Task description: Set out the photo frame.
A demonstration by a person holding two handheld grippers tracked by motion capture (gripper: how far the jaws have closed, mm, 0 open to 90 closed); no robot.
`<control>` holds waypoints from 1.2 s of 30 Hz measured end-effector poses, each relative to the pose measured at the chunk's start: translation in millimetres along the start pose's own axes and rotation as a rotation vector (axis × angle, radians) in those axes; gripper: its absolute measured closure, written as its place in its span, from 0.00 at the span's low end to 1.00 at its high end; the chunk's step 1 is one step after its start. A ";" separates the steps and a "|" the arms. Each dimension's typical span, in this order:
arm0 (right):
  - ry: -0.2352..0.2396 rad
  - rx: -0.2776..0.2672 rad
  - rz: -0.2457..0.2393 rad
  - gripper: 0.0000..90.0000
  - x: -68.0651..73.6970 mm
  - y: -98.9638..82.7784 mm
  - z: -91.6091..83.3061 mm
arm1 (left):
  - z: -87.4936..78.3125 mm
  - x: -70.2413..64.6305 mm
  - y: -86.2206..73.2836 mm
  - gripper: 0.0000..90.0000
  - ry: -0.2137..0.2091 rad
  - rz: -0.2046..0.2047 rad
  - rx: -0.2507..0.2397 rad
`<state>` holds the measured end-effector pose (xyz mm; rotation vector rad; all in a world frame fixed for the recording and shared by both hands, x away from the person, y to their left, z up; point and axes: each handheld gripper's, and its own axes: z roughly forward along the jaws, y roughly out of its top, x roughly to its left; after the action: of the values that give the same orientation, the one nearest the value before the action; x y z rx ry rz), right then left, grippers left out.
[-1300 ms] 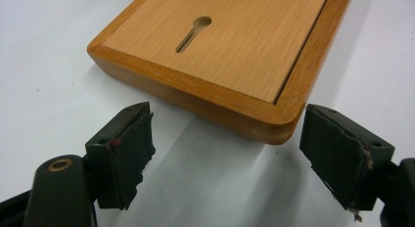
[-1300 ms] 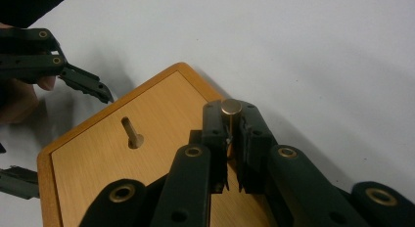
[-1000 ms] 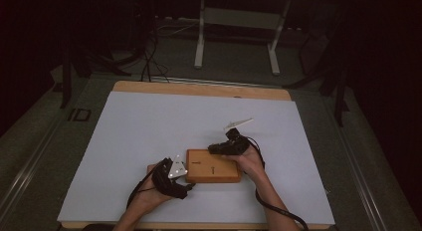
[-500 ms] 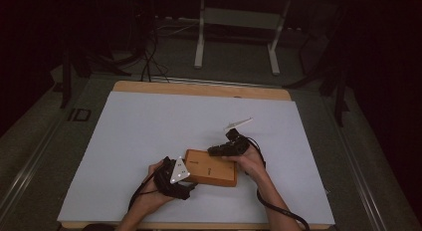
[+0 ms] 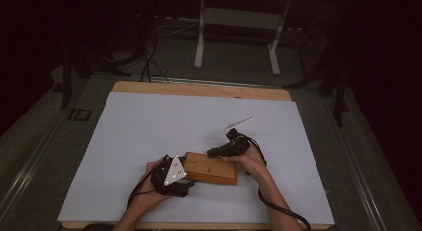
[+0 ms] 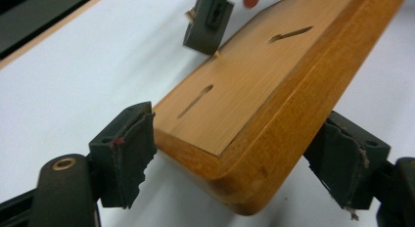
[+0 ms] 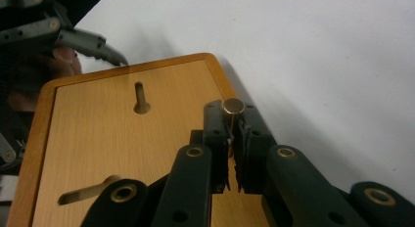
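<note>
From above, the wooden board (image 5: 211, 169) lies flat on the white table cover (image 5: 149, 126), near the person's edge and a little right of centre. The left hand (image 5: 149, 191) comes in from the bottom and lays the left gripper (image 5: 180, 177) level against the board's left end, its grey plate facing up. The right hand (image 5: 251, 161) reaches in from the right, bent over the board's far right corner with the right gripper (image 5: 215, 153) pointing left across it. A small white strip (image 5: 238, 123) lies apart, beyond the right gripper; wide bare cover stretches to the left and far side, while the near table edge is close behind the hands. In the left gripper view, the board (image 6: 274, 90) runs away between the two black jaws, which stand spread on either side of its rounded near corner; they have just been closing in, yet I cannot tell whether the pads (image 6: 131, 139) touch the wood. In the right gripper view, the jaws are nearly together, pinching a small brass-coloured pin (image 7: 233, 107) upright just over the board's (image 7: 122, 153) right edge, beside two keyhole slots (image 7: 141, 99).
</note>
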<state>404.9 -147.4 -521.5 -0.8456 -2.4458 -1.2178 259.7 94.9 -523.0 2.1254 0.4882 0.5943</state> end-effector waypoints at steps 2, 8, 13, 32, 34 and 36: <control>0.008 0.006 0.001 0.94 0.1 0.1 0.5 | 0.8 -2.1 1.1 0.34 -0.018 0.008 -0.009; 0.022 0.013 0.006 0.94 1.0 -0.2 1.8 | 6.2 -5.6 3.9 0.37 -0.033 0.025 -0.015; 0.025 0.019 0.012 0.94 -0.6 0.7 2.1 | 6.2 -3.7 3.6 0.41 -0.014 0.015 -0.031; -0.035 0.016 -0.013 0.84 -0.7 -0.7 -1.5 | 9.6 8.2 3.1 0.43 -0.041 -0.059 -0.099; -0.047 0.014 -0.016 0.83 -0.4 -0.9 -4.1 | 9.8 9.2 3.3 0.44 -0.043 -0.064 -0.104; -0.063 0.014 -0.019 0.81 -0.7 -1.2 -6.8 | 9.9 10.3 3.3 0.44 -0.047 -0.069 -0.108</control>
<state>404.6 -153.7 -518.4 -0.8717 -2.5142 -1.1965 274.1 92.3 -523.0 2.0074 0.4902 0.5188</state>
